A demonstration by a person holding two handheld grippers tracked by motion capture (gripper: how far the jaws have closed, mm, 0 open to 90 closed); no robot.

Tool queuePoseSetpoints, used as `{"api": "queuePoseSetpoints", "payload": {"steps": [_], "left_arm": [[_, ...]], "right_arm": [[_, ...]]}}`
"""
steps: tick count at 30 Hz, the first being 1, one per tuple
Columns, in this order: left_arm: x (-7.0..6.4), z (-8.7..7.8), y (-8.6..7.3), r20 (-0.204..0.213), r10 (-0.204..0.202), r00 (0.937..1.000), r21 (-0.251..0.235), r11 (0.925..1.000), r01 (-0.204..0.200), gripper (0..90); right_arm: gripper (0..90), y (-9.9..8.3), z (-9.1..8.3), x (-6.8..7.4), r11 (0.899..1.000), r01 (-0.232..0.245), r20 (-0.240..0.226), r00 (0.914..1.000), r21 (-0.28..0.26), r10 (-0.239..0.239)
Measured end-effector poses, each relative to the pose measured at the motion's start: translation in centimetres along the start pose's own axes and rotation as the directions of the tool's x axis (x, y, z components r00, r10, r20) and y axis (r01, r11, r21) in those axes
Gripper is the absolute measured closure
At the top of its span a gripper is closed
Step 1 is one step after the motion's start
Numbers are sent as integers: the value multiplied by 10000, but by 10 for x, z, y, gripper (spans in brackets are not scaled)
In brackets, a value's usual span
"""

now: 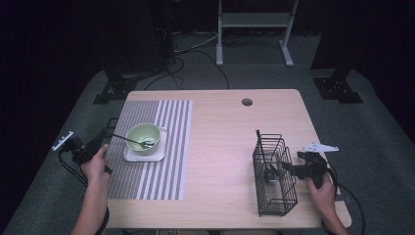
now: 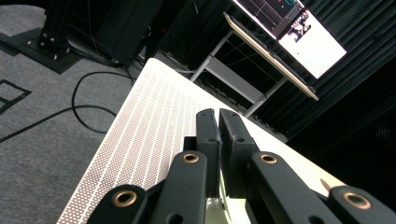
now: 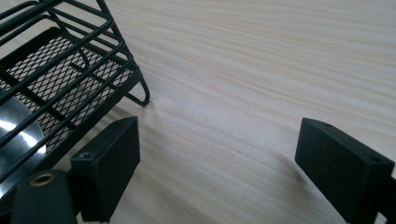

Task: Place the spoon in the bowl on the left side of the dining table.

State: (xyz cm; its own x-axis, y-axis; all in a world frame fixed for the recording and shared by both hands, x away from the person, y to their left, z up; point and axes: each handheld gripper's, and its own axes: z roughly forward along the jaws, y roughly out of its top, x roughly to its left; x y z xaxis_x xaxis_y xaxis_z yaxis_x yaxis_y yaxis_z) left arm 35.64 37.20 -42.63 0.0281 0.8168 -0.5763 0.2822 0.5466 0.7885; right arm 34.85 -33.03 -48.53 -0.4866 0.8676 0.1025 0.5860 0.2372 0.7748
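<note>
A pale green bowl (image 1: 143, 135) sits on a white square plate (image 1: 157, 155) on the striped placemat (image 1: 166, 147). A spoon (image 1: 131, 140) lies in the bowl with its handle pointing left. My left gripper (image 1: 100, 139) is at the mat's left edge, near the handle's end. In the left gripper view its jaws (image 2: 218, 116) are shut, with nothing seen between them. A black wire basket (image 1: 274, 196) stands at the right and holds a dark-handled utensil (image 1: 258, 139) and something shiny (image 3: 14, 135). My right gripper (image 1: 292, 169) (image 3: 219, 158) is open beside the basket's (image 3: 70, 79) lower corner, over bare wood.
The wooden table (image 1: 225, 142) has a cable hole (image 1: 247, 102) at the back. Beyond the table are cables on grey carpet (image 1: 195, 54) and a desk frame (image 1: 254, 24). A monitor (image 2: 308, 37) glows far off in the left gripper view.
</note>
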Motion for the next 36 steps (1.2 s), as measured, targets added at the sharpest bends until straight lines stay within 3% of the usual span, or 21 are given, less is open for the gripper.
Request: {"api": "queuePoseSetpoints", "payload": {"steps": [15,22,23,29,36], "left_arm": [[3,-1,-11,40,374,9993,439,9983,-375,733],[4,-7,-18,11,537,9986,591,9968,-537,598],[4,-9,-20,57,704,9975,613,9956,-706,583],[7,-11,-32,66,771,9970,907,9929,-774,528],[5,-17,-39,155,1135,9934,1069,9876,-1145,508]], "right_arm": [[130,0,-1,-1,10000,-38,-136,9999,-81,37],[130,-1,-1,1,10000,-3,16,10000,-26,3],[130,-1,-1,1,10000,3,7,10000,-27,-3],[130,-1,-1,0,10000,-55,-19,10000,-10,55],[130,-1,-1,1,10000,-1,19,10000,-23,1]]}}
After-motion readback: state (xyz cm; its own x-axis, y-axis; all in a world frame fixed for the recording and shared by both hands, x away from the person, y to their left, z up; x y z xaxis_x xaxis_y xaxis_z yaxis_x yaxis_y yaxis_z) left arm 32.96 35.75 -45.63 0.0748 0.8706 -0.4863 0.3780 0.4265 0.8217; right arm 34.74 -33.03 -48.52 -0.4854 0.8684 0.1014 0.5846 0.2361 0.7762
